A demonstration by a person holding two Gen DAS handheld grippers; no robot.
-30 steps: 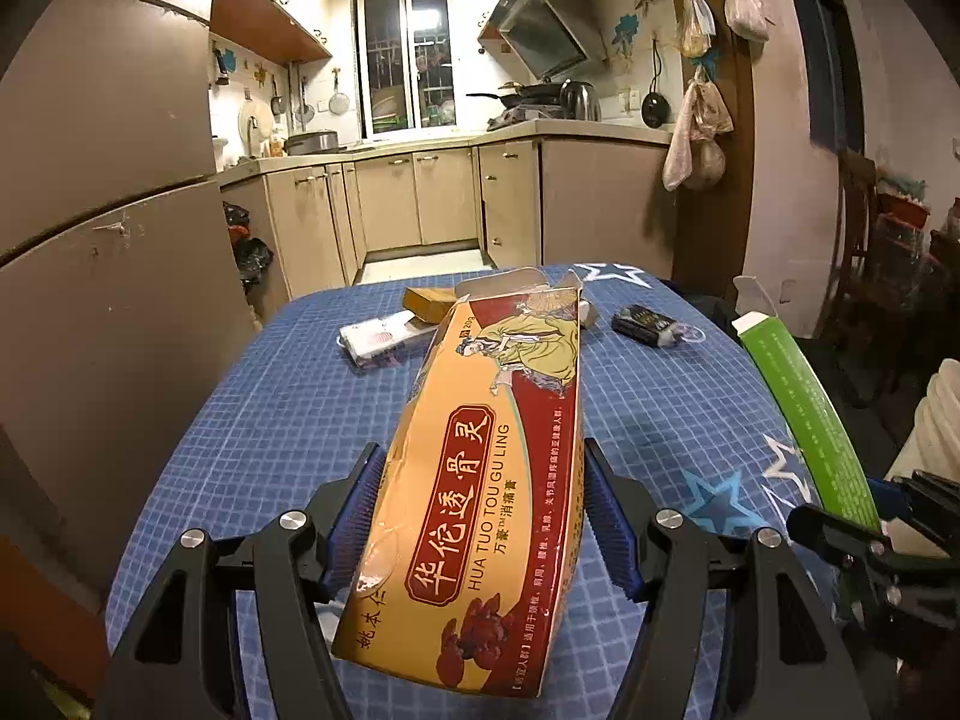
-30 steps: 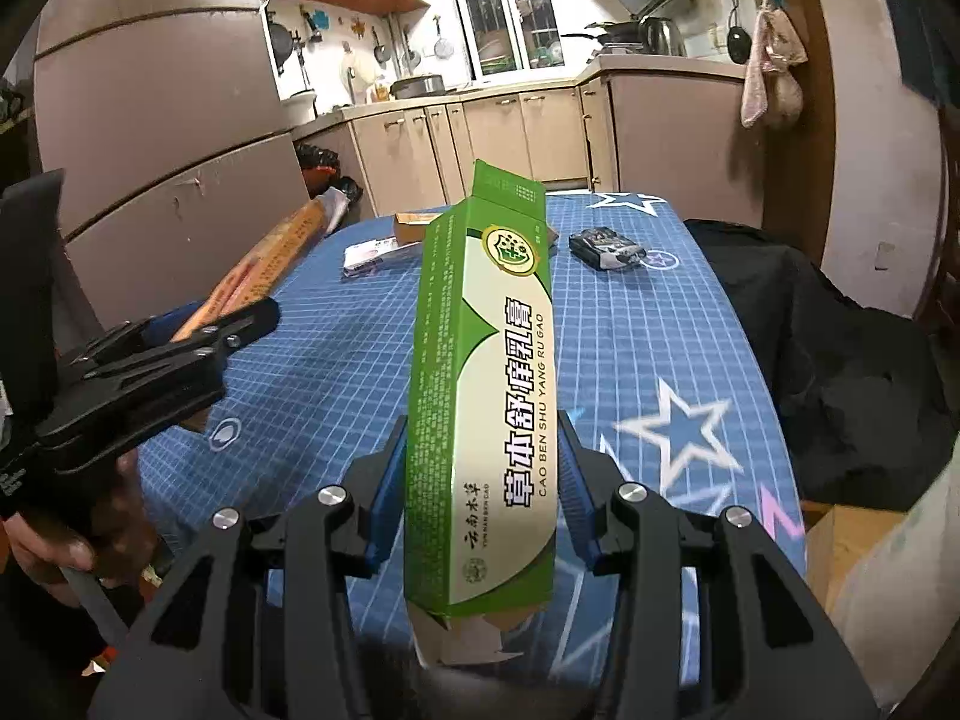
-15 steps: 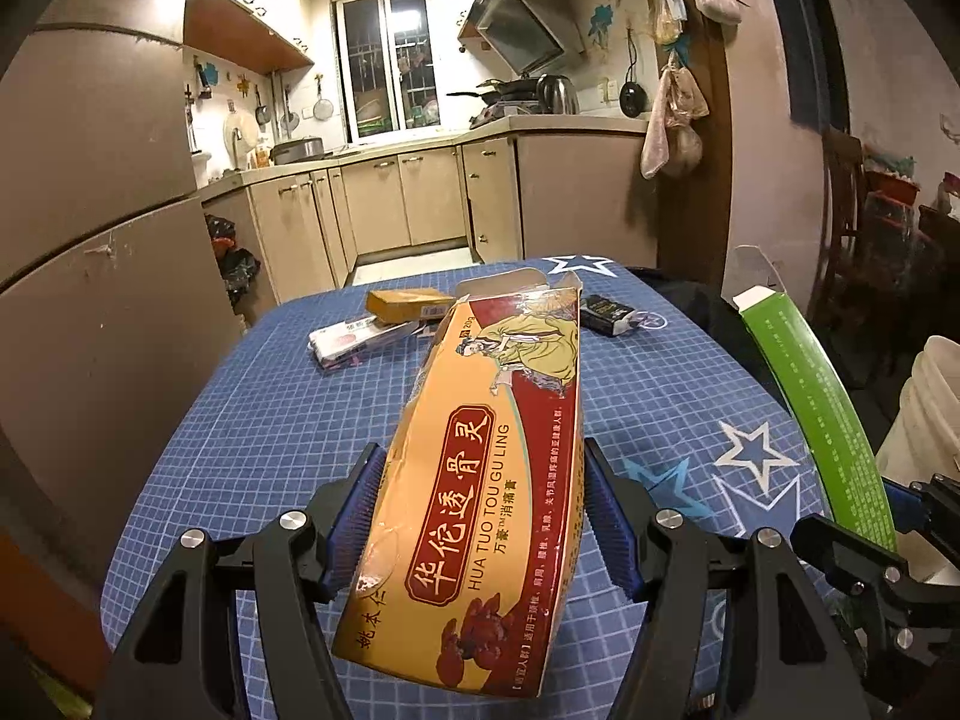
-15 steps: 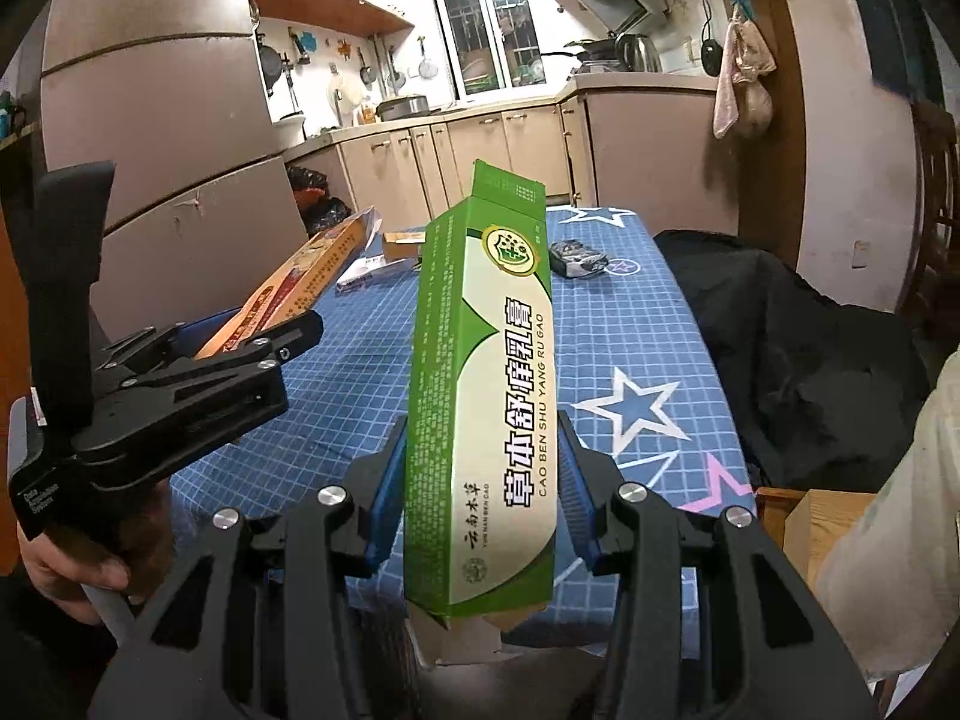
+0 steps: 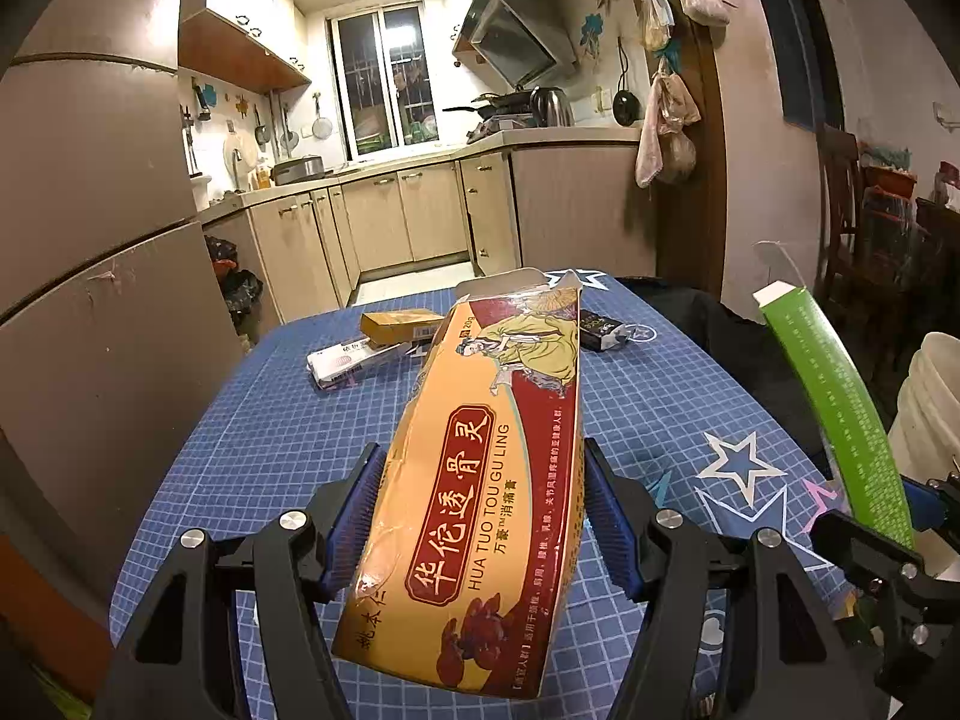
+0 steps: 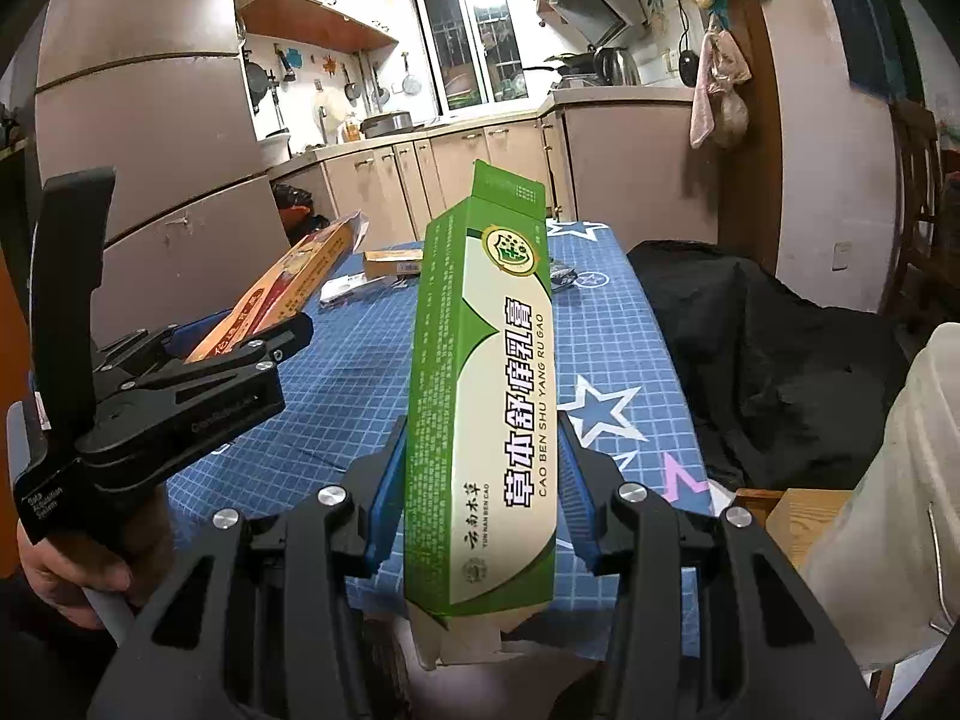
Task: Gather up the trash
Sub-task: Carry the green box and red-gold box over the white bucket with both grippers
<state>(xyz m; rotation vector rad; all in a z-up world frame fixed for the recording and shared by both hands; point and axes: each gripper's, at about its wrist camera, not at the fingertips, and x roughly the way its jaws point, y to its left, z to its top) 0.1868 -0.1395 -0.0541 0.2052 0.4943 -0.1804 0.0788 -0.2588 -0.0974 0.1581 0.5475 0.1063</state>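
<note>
Left wrist view: left gripper [image 5: 480,507] clamps the orange carton [image 5: 480,468] between both pads, carton raised over the blue grid tablecloth [image 5: 288,432]. Right wrist view: right gripper [image 6: 480,480] pinches the green carton [image 6: 480,384] near its lower end, upright. Ahead of both tools, small boxes [image 5: 399,327] lie on the cloth.

The black packet [image 6: 563,273] at twelve o'clock hides mostly behind the green box [image 6: 480,408]; the white tub [image 5: 927,420] at three o'clock is cut off
</note>
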